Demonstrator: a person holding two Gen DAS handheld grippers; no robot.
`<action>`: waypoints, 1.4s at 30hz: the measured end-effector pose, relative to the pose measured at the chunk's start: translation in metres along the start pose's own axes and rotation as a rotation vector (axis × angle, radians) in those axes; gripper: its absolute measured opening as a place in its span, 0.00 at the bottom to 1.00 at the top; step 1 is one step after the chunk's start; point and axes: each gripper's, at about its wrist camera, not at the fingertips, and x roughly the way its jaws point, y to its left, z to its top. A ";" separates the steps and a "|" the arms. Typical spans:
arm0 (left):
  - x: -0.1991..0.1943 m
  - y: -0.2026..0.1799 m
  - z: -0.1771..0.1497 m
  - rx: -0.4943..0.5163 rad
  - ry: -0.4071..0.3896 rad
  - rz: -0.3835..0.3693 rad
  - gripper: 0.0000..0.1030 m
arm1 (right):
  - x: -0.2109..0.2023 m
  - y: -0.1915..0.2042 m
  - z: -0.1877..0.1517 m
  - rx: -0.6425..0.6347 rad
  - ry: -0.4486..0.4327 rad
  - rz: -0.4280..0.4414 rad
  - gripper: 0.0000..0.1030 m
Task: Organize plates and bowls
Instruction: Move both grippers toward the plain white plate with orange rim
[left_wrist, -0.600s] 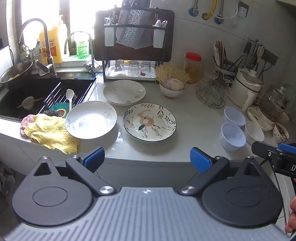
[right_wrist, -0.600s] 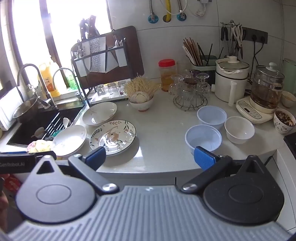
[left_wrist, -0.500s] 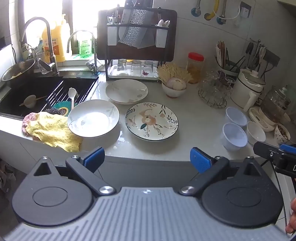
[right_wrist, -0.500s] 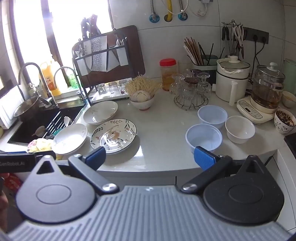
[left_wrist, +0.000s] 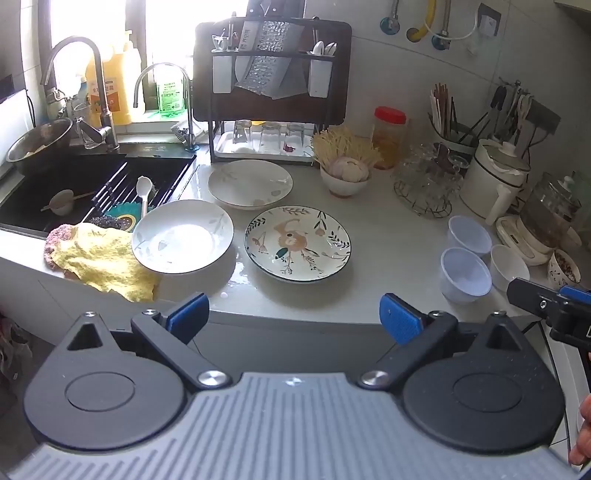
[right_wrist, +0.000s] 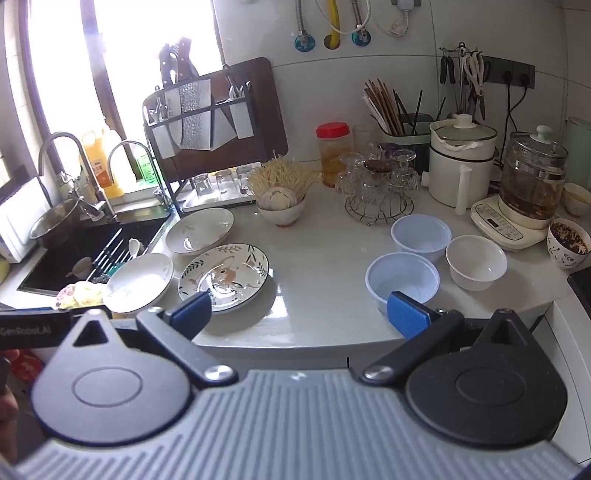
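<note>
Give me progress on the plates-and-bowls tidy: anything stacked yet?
Done: nothing. The three plates, plain white plate, floral plate and rear white plate, lie separately on the counter. The three small bowls stand unstacked. In hand: nothing; left tongs and right tongs are open and empty, short of the counter edge. Left: all gathering and stacking.

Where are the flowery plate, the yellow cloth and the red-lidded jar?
flowery plate (left_wrist: 297, 243): left wrist view, on its painted centre.
yellow cloth (left_wrist: 105, 260): left wrist view, on its middle folds.
red-lidded jar (right_wrist: 332, 155): right wrist view, on its clear body.
</note>
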 end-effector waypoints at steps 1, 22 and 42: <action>0.000 0.000 -0.001 0.000 -0.001 -0.001 0.97 | 0.000 -0.002 0.001 0.002 0.002 0.002 1.00; 0.030 -0.009 0.006 0.029 0.033 -0.010 0.97 | 0.022 -0.009 0.011 -0.027 0.007 0.014 1.00; 0.034 0.014 -0.024 -0.021 0.087 0.033 0.97 | 0.041 -0.017 0.001 -0.042 0.056 0.015 1.00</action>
